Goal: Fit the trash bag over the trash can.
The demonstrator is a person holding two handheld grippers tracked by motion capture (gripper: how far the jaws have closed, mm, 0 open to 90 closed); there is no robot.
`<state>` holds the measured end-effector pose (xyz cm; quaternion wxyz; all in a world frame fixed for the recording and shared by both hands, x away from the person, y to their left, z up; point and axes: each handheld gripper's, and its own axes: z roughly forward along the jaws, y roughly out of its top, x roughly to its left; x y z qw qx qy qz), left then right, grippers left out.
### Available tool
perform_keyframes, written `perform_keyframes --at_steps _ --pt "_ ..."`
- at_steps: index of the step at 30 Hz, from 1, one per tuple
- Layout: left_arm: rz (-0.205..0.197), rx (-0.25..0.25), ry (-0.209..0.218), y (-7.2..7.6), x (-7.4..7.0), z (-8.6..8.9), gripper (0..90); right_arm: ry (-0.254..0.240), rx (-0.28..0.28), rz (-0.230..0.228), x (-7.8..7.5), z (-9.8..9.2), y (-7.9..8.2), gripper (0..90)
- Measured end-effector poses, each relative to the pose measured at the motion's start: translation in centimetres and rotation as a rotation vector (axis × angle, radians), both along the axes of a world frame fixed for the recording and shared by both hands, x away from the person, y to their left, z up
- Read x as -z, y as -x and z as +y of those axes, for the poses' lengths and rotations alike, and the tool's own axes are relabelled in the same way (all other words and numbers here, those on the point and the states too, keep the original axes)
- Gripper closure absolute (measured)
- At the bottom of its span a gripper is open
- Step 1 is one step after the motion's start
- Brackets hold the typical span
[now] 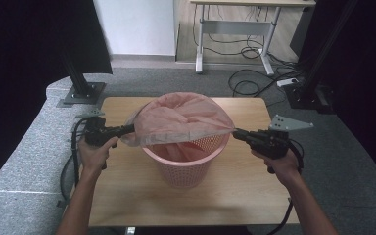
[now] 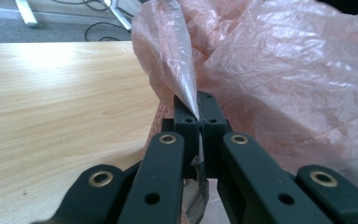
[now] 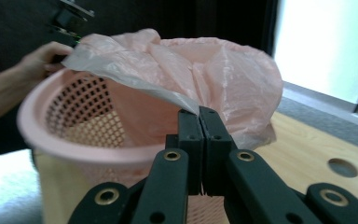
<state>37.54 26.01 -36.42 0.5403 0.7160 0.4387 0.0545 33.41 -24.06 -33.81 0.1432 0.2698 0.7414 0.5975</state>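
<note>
Both the left gripper [image 1: 127, 129] and right gripper [image 1: 239, 133] have fingers clenched on the pink bag [image 1: 176, 120], which hides the basket's [image 1: 186, 169] far rim.

Pink perforated plastic basket [image 1: 186, 166] stands mid on the pale wooden surface [image 1: 245, 196]. Thin pink plastic bag [image 1: 176, 120] sits in the basket w/ its mouth stretched across the rim. Left gripper [image 1: 127, 129] is at the bag's left edge, right gripper [image 1: 237, 133] at its right edge, basket between them. White-legged desk [image 1: 235, 29] stands on the floor behind the surface.
</note>
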Motion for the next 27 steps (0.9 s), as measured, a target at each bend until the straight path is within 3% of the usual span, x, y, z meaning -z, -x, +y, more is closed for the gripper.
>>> perform_keyframes --at_steps 5,11,18,25,27 --pt "-0.013 0.015 0.002 1.0 0.3 -0.2 88.1 -0.011 -0.063 0.034 2.2 -0.5 1.7 88.8" --pt "-0.013 0.033 0.012 1.8 0.9 -0.4 88.1 -0.039 -0.139 0.051 3.8 -0.5 2.3 89.5" --pt "-0.009 0.073 -0.026 2.4 1.7 -1.4 88.1 0.074 -0.192 0.048 5.7 1.5 2.7 89.7" --pt "-0.018 0.1 0.011 3.1 2.7 -1.7 88.8 0.143 -0.2 0.032 6.1 3.0 2.3 89.8" --pt "-0.026 0.103 -0.001 3.4 2.9 -1.7 89.0 0.143 -0.197 0.038 6.2 3.1 2.2 89.8"
